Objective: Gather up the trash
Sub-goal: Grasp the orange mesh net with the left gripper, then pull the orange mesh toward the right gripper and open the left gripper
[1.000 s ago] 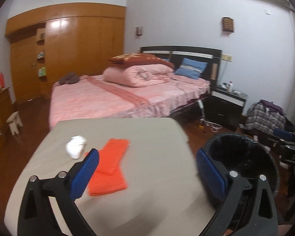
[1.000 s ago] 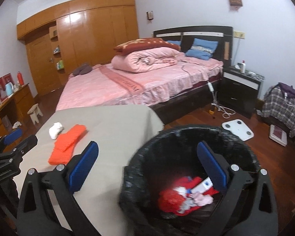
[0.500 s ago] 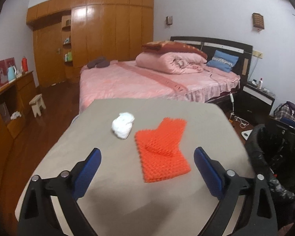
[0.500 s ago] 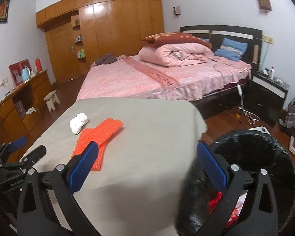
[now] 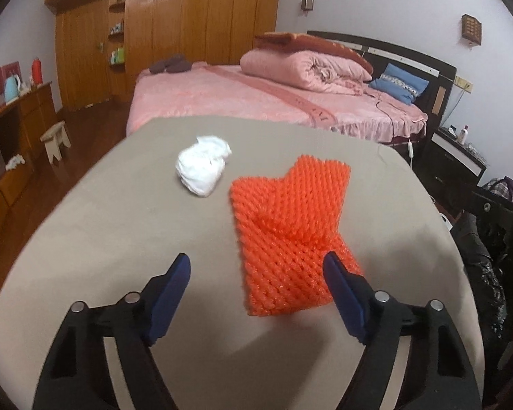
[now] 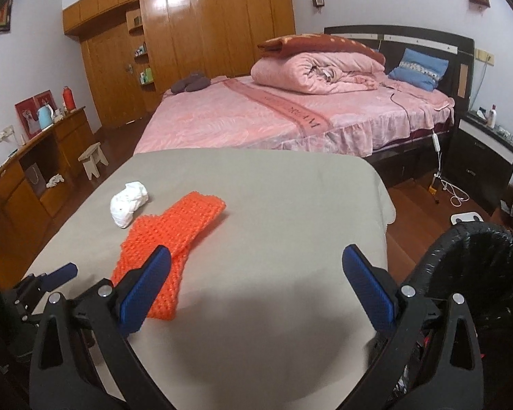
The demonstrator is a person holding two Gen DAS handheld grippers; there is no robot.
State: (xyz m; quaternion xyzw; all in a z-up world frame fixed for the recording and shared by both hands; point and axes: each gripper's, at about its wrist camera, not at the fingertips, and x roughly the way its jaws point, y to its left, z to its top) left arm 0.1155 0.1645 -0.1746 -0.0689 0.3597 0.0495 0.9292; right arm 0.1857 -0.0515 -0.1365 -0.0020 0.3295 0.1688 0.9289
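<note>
An orange foam net (image 5: 290,225) lies flat on the grey-covered table (image 5: 119,225), with a crumpled white tissue (image 5: 201,165) just left of its far end. My left gripper (image 5: 256,266) hangs low over the net's near end; its jaws are closing and the pads do not touch the net. Over bare cloth to the right, my right gripper (image 6: 256,256) stands open with nothing in it. That view also shows the net (image 6: 174,229), the tissue (image 6: 128,203) and the left gripper (image 6: 51,276) at lower left. A black-lined trash bin (image 6: 478,266) stands off the table's right edge.
The bin (image 5: 485,273) shows at the right edge of the left wrist view. Behind the table is a pink bed (image 6: 273,116) with folded quilts. A dark nightstand (image 6: 482,157) stands to its right, and a wooden sideboard (image 6: 34,177) and a small stool (image 6: 94,159) are at left.
Both grippers swung left from the bin to over the table. The left one dropped closer to the orange net and its jaws narrowed. The right one's jaws stayed wide.
</note>
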